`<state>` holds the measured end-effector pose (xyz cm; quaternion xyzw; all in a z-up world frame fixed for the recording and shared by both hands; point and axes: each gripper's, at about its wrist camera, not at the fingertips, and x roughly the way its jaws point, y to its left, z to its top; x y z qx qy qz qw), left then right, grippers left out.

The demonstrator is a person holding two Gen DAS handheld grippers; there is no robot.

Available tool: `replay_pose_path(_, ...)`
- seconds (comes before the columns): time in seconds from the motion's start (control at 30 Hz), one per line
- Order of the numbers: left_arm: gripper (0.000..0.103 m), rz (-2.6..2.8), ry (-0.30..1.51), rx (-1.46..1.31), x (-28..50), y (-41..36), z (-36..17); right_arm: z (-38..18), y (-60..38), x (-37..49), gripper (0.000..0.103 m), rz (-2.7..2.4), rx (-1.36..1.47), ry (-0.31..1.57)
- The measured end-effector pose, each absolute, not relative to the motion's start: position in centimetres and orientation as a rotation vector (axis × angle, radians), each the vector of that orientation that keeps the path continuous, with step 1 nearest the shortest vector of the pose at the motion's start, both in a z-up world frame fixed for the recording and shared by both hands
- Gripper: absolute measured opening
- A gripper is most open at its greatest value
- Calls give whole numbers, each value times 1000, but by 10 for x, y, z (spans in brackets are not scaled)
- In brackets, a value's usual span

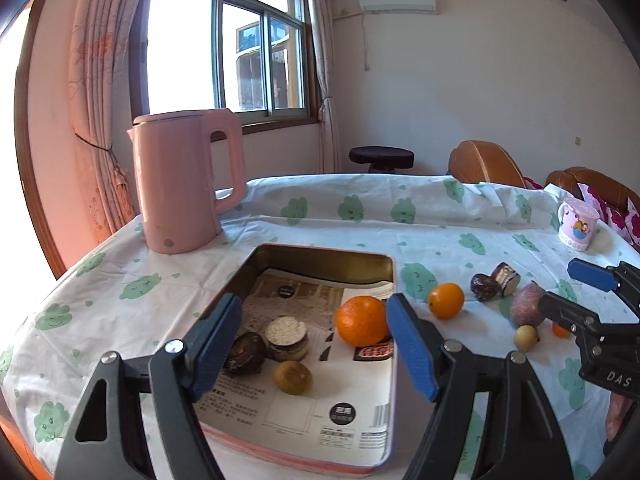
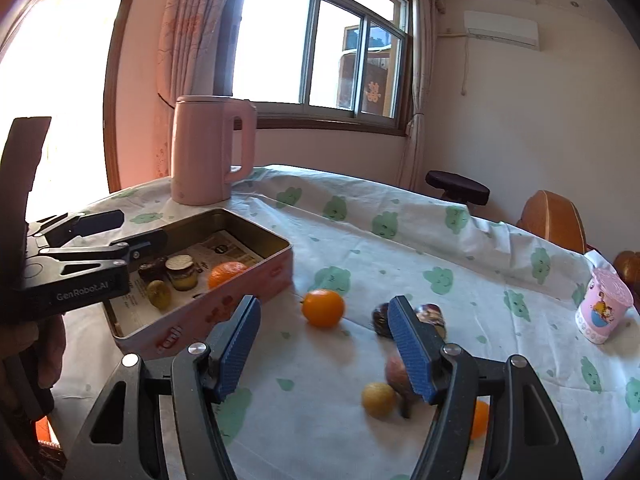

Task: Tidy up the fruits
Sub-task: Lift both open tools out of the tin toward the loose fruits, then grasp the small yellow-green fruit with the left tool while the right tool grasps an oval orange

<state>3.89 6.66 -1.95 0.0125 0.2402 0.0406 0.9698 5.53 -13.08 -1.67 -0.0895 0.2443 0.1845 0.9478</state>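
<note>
So from my end, nearest thing first: my left gripper [image 1: 314, 342] hangs over the rectangular pink metal tin [image 1: 382, 456] with its jaws spread wide and nothing between them. My right gripper [image 2: 324, 346] is likewise wide apart and empty, hovering over the loose stuff on the white tablecloth with green cloud prints [image 2: 320, 432].

Inside the tin, on a printed paper liner, I count one big orange mandarin [image 1: 361, 320], one small olive-brown round fruit [image 1: 292, 376] and two round wrapped snack cakes, one dark [image 1: 244, 353] and one with a pale top [image 1: 287, 338].

Still out on the cloth: a small yellow round fruit [image 2: 378, 399], a reddish-purple fruit [image 2: 396, 372] half hidden behind my right finger, a tiny orange one [image 2: 480, 418] mostly tucked behind the gripper frame, a second orange mandarin [image 2: 323, 307], and two more dark wrapped cakes [image 2: 382, 321] just past it. So four fruits left, I reckon.

What worries me: these are all round, so a finger nudging one on the way down could send it rolling off toward the table edge. The purple, yellow and tiny orange ones sit really close together, so closing on one may kick another away.

Further back there's one pink cartoon mug with lid [image 2: 603, 307] and one pink electric kettle [image 2: 208, 152].
</note>
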Motion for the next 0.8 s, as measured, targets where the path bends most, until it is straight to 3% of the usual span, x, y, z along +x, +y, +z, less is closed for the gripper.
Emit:
replay_pose_path(0.27,81,-83,557,106,57,-6,-31,-35,-201,67,68,235,-133,635)
replay_pose_path(0.6,81,-199,652,163,75,-49,-43,-51,-212,85,67,260,-89,760)
replay_pose_path(0.8,81,-263,715,194,82,-66,-55,-59,-211,95,52,267,-93,821)
